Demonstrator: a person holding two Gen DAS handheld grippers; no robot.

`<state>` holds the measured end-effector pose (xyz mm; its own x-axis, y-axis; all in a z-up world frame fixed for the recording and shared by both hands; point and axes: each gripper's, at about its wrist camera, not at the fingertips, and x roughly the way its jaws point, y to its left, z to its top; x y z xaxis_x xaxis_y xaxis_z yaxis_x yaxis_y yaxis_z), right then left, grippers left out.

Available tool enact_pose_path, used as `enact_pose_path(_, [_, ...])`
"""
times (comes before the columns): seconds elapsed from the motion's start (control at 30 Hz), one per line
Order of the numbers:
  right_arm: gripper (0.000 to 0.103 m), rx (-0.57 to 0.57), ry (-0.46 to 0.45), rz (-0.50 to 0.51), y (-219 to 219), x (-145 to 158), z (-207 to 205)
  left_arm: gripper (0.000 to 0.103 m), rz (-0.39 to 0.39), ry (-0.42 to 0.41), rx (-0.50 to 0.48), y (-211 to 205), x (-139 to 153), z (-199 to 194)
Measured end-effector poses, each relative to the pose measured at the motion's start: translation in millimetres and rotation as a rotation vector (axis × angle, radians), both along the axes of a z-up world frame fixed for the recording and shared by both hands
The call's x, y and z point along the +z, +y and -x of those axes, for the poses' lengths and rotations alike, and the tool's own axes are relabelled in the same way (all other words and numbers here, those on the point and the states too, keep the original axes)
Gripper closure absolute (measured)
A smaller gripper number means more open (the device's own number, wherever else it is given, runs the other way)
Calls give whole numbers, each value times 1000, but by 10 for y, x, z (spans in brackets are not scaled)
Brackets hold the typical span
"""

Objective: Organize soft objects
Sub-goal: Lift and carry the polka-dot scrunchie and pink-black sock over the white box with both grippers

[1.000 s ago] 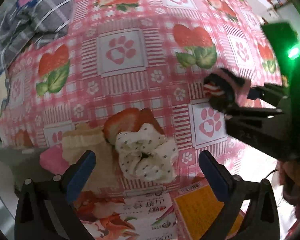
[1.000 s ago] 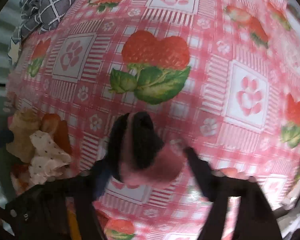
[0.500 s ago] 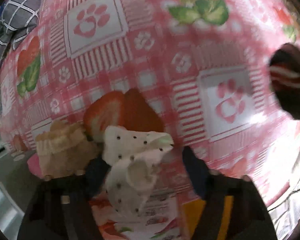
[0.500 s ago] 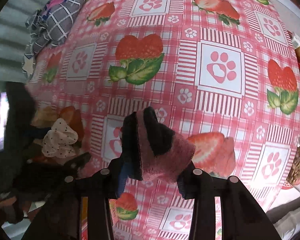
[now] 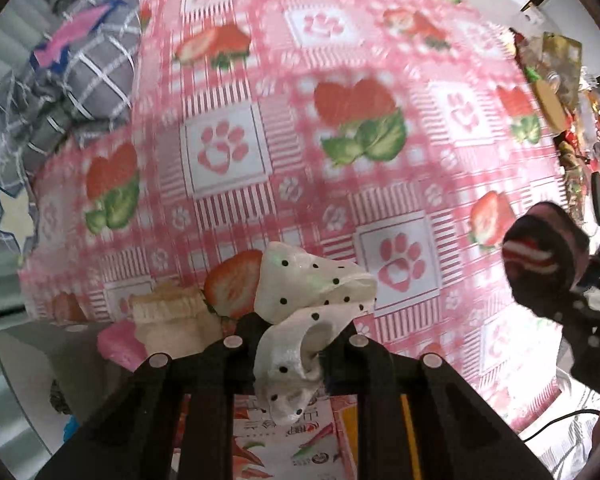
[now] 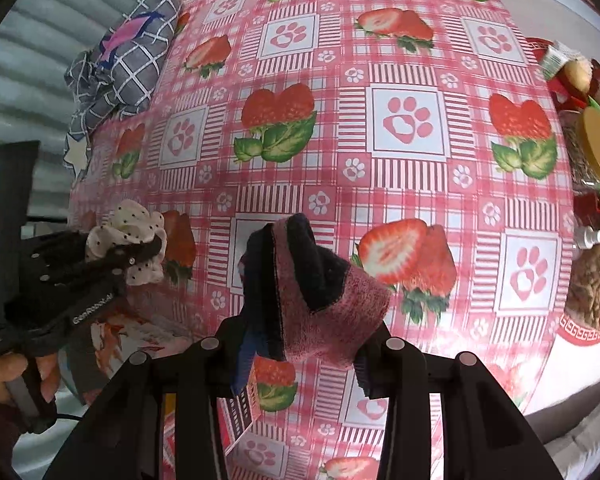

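My left gripper is shut on a white scrunchie with black dots and holds it above the strawberry-print tablecloth. The scrunchie also shows in the right wrist view, held in the left gripper. My right gripper is shut on a black and pink sock, lifted off the cloth. It also shows at the right of the left wrist view. A beige frilled soft item and a pink one lie at the cloth's near left edge.
A folded grey checked cloth lies at the far left; it also shows in the right wrist view. Printed packets lie below the left gripper. Jars and snack packs crowd the table's right edge.
My left gripper closed on the dotted scrunchie and lifted it off the cloth. My right gripper, holding the sock, has risen and pulled back to the right.
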<state>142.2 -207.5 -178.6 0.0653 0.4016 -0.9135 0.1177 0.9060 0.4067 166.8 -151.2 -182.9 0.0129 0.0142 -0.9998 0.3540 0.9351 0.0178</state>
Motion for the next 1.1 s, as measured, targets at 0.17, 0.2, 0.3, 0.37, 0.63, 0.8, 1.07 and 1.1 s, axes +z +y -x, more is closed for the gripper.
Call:
enact_pose_path(0.17, [61,-11,-19,-3,204,157,57,83,9,-45,7,10,289,52])
enact_pose_path(0.2, [61,-12,-24,-1,239,189,73,83,10,-51,10,13,319,83])
enact_pose_path(0.3, [61,-17,-32,0,346,264,123,83,16,-68,12,11,450,158])
enact_pose_path(0.37, [61,-20,-36,9,402,313,174,83,19,-77,11,72,515,223])
enact_pose_path(0.63, [61,-51,-41,45,533,457,430,83,50,-124,-6,158,781,454])
enact_pose_path(0.8, [61,-66,-52,55,610,574,588,83,60,-150,-32,163,916,593])
enact_pose_path(1.07, [61,-82,-66,65,701,768,883,83,72,-161,-48,327,1054,895])
enact_pose_path(1.1, [61,-82,-66,66,712,775,912,83,73,-160,-48,345,1063,930])
